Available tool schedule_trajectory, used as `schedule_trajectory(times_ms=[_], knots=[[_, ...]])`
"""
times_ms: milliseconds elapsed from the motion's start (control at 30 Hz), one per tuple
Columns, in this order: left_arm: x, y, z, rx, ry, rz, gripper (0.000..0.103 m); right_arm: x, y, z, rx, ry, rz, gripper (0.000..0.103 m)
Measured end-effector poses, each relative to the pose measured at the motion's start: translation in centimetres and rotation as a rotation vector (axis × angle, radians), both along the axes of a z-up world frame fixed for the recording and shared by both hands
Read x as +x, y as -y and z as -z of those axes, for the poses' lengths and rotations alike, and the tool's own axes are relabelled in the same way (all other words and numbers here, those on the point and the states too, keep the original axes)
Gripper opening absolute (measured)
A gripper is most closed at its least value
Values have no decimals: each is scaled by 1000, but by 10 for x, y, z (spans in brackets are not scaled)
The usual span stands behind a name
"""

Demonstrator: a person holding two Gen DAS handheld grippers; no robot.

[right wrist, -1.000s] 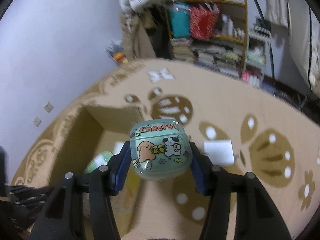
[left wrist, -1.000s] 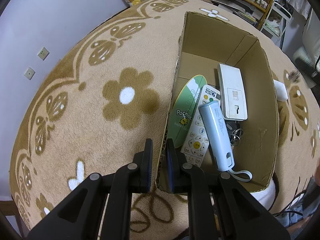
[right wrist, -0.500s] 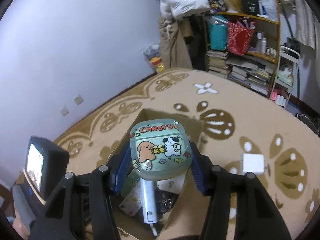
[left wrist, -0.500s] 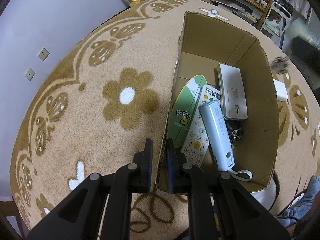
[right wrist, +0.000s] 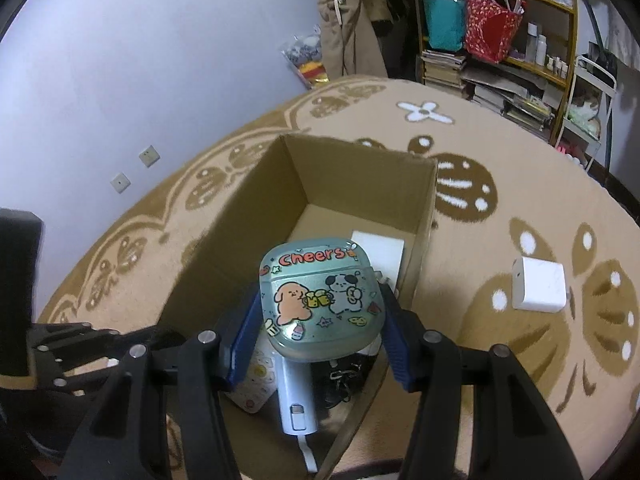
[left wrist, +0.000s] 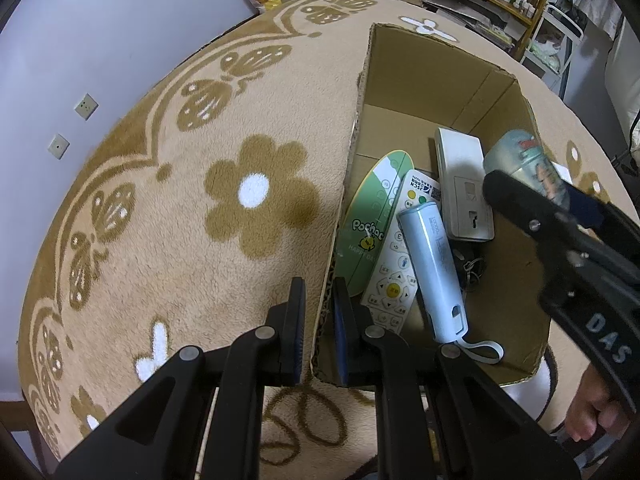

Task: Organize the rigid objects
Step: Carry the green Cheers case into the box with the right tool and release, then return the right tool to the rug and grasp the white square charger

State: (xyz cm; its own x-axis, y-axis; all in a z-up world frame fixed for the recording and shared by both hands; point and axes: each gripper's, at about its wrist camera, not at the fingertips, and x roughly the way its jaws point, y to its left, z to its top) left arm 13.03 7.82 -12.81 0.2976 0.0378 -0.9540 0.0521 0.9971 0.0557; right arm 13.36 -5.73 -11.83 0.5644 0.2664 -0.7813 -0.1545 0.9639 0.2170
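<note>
A: Two grippers busy. Cardboard box (left wrist: 432, 92) fills the centre-right of the left wrist view; left gripper (left wrist: 318, 340) is clamped on its near wall at lower centre, pinning it to the flower rug (left wrist: 160, 208).

B: And the right gripper (right wrist: 320, 312)?

A: Jaws closed on the mint "Cheers" earbud case (right wrist: 320, 296), pads on both sides. Case hangs over the box's near end, mid-frame in the right wrist view.

B: What's under it?

A: White flat device (left wrist: 462, 188), light-blue power bank (left wrist: 434, 268) with strap, white remote (left wrist: 396, 256), green Pochacco fan (left wrist: 368, 220), keys, roughly.

B: Drop plan?

A: I'd carry it toward the bare cardboard at the box's far end, go low, then let go. Case looks hard and slick; dropped on the power bank it'd likely slide.

B: Left?

A: Hold the wall. White charger cube (right wrist: 540, 284) at right on the rug looks like the next pick.
</note>
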Motion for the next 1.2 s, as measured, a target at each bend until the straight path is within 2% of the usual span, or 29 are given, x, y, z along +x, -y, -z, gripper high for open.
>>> schedule_trajectory(times_ms=[300,400,633,700,767,967,1200], knots=[[1,-2,-1,-11,-3,-5,13,0,-10,7,-69,16,-3,60],[1,-3,0,-12,-3,-5,13,0,-11,7,-64,10,-14,60],[1,-3,0,-8,-3,-3,13,-2,-2,-11,-30,66,9,61],[1,-3,0,-11,-3,-3,13,-1,5,-15,-25,74,29,72],[1,-3,-1,-14,-3,-6,13,-1,13,-18,-32,84,53,78],[0,-2,-1,-5,-2,-4,13,5,44,-23,-83,117,141,89],[1,-2,0,-1,-2,-4,13,20,86,-16,-120,102,247,91]])
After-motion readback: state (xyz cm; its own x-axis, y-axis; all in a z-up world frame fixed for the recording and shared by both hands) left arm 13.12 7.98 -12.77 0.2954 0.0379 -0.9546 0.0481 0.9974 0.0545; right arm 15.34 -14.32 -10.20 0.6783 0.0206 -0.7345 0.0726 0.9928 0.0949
